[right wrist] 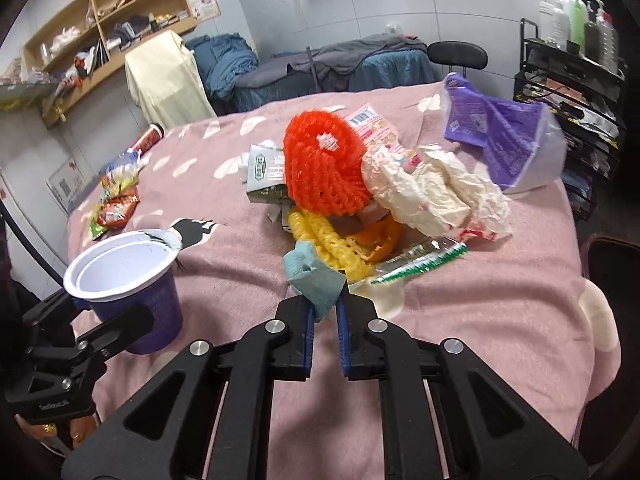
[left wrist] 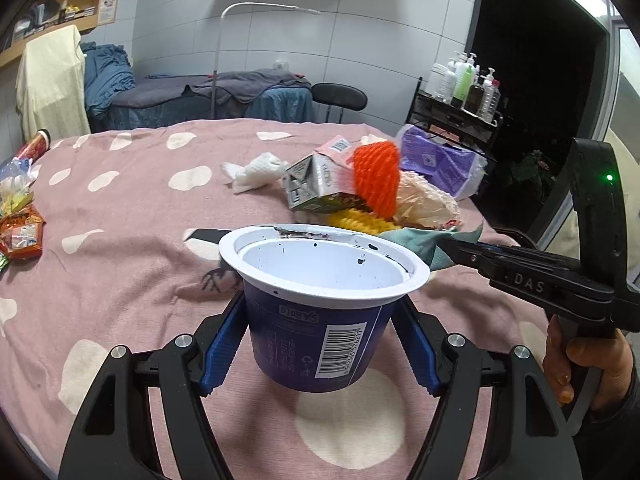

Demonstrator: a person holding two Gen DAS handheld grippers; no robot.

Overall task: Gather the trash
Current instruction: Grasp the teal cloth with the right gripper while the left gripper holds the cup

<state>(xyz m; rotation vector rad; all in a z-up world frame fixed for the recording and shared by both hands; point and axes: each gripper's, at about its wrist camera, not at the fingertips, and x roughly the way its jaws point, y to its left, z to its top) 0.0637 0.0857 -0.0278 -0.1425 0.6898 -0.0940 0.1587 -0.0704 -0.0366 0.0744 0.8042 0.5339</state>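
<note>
My left gripper (left wrist: 320, 344) is shut on an empty blue yogurt cup (left wrist: 320, 320) with a white rim, held just above the pink spotted tablecloth (left wrist: 132, 208); the cup also shows in the right wrist view (right wrist: 128, 288). My right gripper (right wrist: 325, 308) is shut on a teal paper napkin (right wrist: 316, 280) at the near edge of a trash pile. The pile holds an orange foam net (right wrist: 324, 164), a yellow foam net (right wrist: 332, 244), a crumpled cream wrapper (right wrist: 436, 196), a grey-green milk carton (right wrist: 264, 180) and a green-striped clear wrapper (right wrist: 420, 264).
A purple plastic pack (right wrist: 504, 140) lies at the table's right edge. A crumpled white tissue (left wrist: 256, 176) lies behind the cup. Snack wrappers (right wrist: 116, 204) and a red tube can (right wrist: 150, 138) lie at the far left. A shelf cart with bottles (right wrist: 572, 52) stands to the right.
</note>
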